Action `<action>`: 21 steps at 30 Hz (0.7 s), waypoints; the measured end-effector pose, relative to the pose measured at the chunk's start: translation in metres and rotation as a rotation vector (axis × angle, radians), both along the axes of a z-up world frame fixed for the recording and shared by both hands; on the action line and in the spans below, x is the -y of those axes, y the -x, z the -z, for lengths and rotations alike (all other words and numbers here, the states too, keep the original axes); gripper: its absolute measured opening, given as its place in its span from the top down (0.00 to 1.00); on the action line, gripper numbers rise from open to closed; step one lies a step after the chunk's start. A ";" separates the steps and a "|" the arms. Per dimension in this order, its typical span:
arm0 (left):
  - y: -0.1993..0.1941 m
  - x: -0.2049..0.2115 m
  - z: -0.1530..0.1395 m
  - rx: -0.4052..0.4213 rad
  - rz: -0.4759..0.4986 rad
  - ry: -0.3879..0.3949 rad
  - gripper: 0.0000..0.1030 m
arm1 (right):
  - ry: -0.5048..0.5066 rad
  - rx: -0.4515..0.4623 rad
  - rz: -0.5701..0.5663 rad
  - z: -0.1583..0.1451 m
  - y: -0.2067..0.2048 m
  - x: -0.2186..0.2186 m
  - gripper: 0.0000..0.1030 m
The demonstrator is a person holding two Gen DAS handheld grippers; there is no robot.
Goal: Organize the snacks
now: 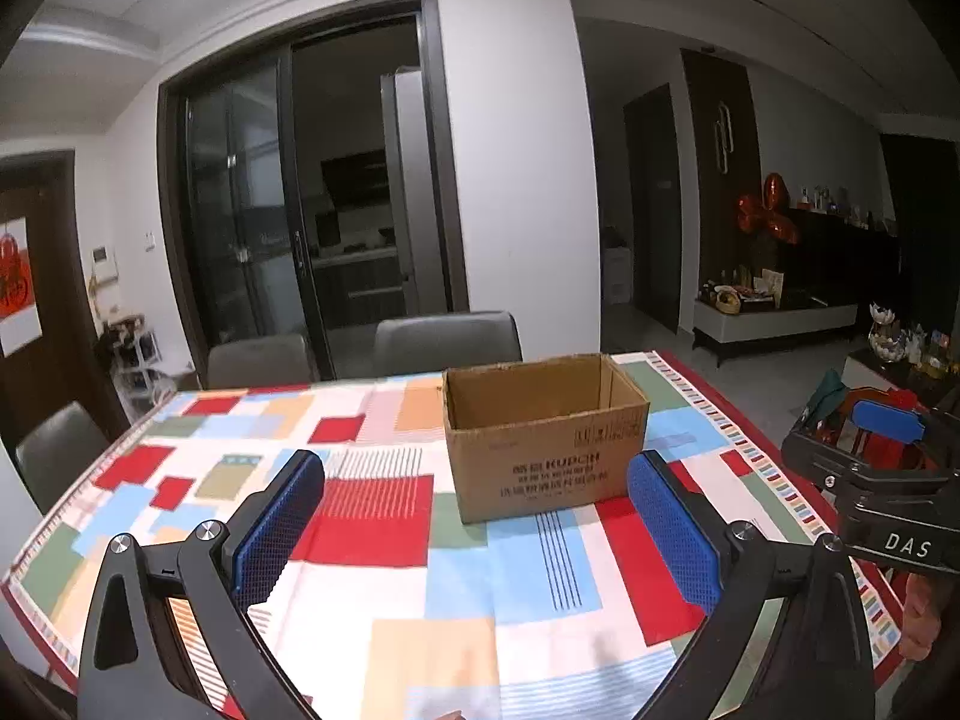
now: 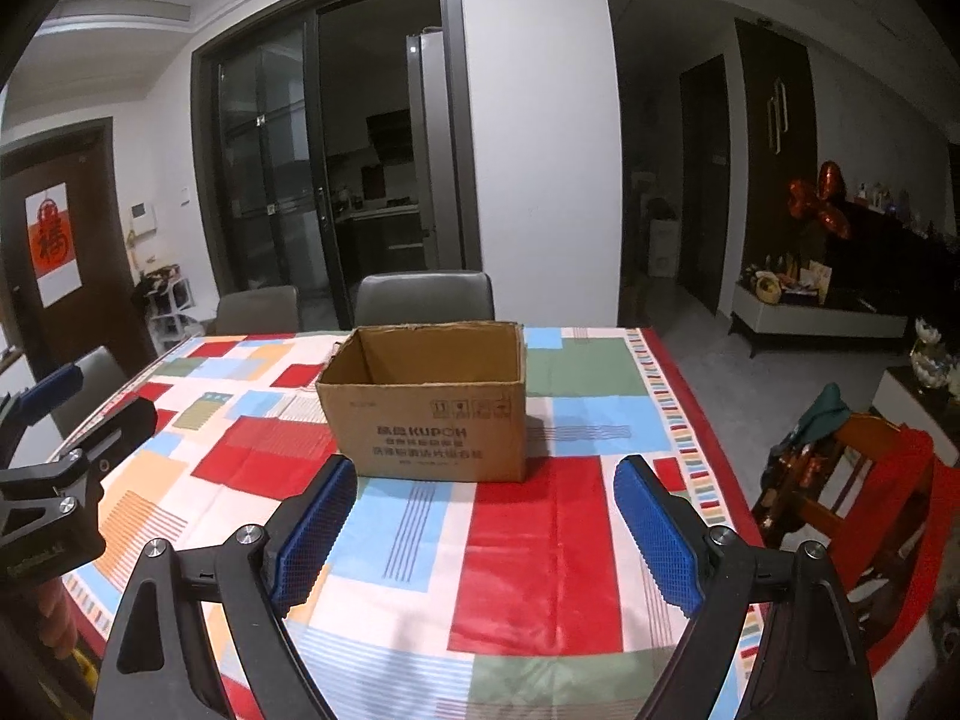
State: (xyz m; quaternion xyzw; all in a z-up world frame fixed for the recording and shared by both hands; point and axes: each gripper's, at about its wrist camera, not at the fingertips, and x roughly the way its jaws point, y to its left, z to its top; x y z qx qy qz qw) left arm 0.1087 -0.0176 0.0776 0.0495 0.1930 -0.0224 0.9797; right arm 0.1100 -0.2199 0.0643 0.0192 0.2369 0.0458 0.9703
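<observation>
An open brown cardboard box (image 1: pixel 543 435) stands upright on the table with the patchwork cloth (image 1: pixel 372 516); it also shows in the right wrist view (image 2: pixel 429 408). Its inside looks empty as far as I can see. No snacks are in view. My left gripper (image 1: pixel 477 519) is open and empty, hovering over the cloth in front of the box. My right gripper (image 2: pixel 483 525) is open and empty, also in front of the box. Each gripper shows at the edge of the other's view: the right one (image 1: pixel 888 456) and the left one (image 2: pixel 54 450).
Grey chairs (image 1: pixel 447 339) stand along the table's far side and another (image 1: pixel 57 453) at the left. A wooden chair with red cloth (image 2: pixel 852 480) stands off the table's right edge. Glass sliding doors (image 1: pixel 300 210) are behind.
</observation>
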 end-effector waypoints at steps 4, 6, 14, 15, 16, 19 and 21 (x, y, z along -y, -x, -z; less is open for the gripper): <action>0.002 -0.002 0.007 -0.027 0.000 0.028 0.00 | -0.003 0.001 0.007 0.002 0.006 0.001 0.14; 0.004 -0.001 0.009 -0.030 0.005 0.030 0.00 | -0.007 -0.001 0.007 0.003 0.007 0.001 0.14; 0.011 0.001 0.009 -0.023 0.014 0.029 0.00 | -0.018 0.002 0.010 0.005 0.015 0.005 0.14; 0.012 0.001 0.009 -0.021 0.014 0.029 0.00 | -0.017 0.003 0.009 0.004 0.017 0.005 0.14; 0.013 0.001 0.008 -0.019 0.015 0.028 0.00 | -0.019 0.006 0.007 0.004 0.018 0.005 0.14; 0.016 0.002 0.007 -0.013 0.011 0.025 0.00 | -0.017 0.012 0.010 0.004 0.020 0.006 0.14; 0.015 0.003 0.006 -0.012 0.011 0.023 0.00 | -0.012 0.017 0.012 0.004 0.022 0.006 0.14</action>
